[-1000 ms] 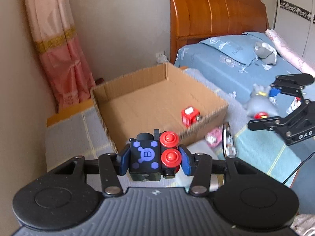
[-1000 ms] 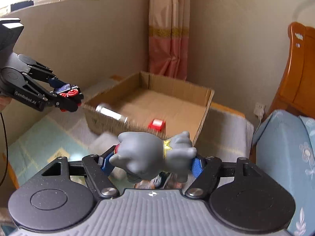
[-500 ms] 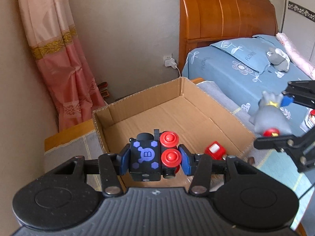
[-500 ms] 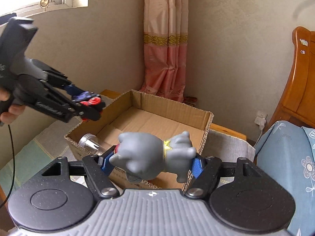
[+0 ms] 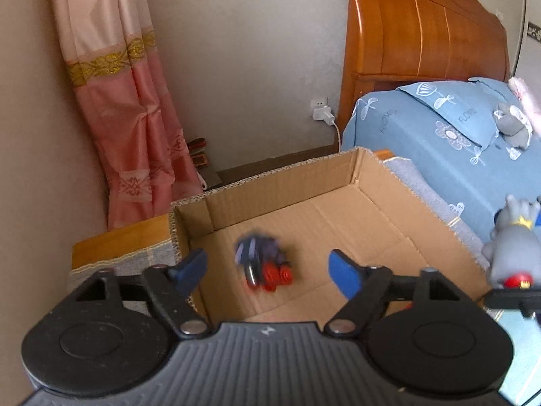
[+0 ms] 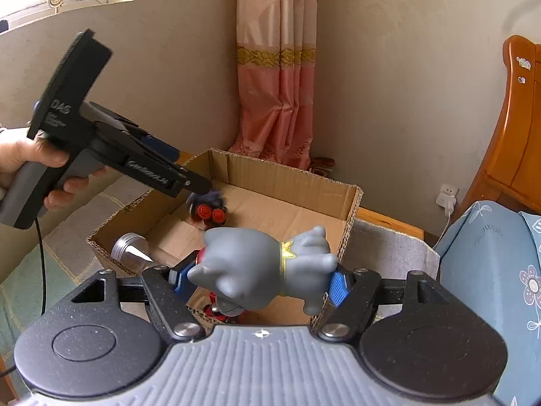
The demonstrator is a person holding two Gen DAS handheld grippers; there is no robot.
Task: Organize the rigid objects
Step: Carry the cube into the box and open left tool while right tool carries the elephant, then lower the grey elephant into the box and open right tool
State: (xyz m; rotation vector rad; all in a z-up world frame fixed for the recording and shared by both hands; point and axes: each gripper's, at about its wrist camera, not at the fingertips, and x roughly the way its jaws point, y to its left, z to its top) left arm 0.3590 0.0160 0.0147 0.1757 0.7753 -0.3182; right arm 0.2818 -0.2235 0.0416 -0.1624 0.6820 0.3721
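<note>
From the left wrist, your left gripper [image 5: 267, 265] is opening, the blurred black cube toy [image 5: 262, 265] loose over the cardboard box [image 5: 368, 182], while from the right wrist your right gripper [image 6: 258, 279] clamps the grey figurine [image 6: 267, 262] above that box's near edge.

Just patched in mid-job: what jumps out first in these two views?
A blurred black toy with red buttons is dropping into the open cardboard box, below the left gripper, whose jaws are opening with nothing pressed between them. The right gripper is clamped on a grey rubber animal toy, over the box's near edge.
</note>
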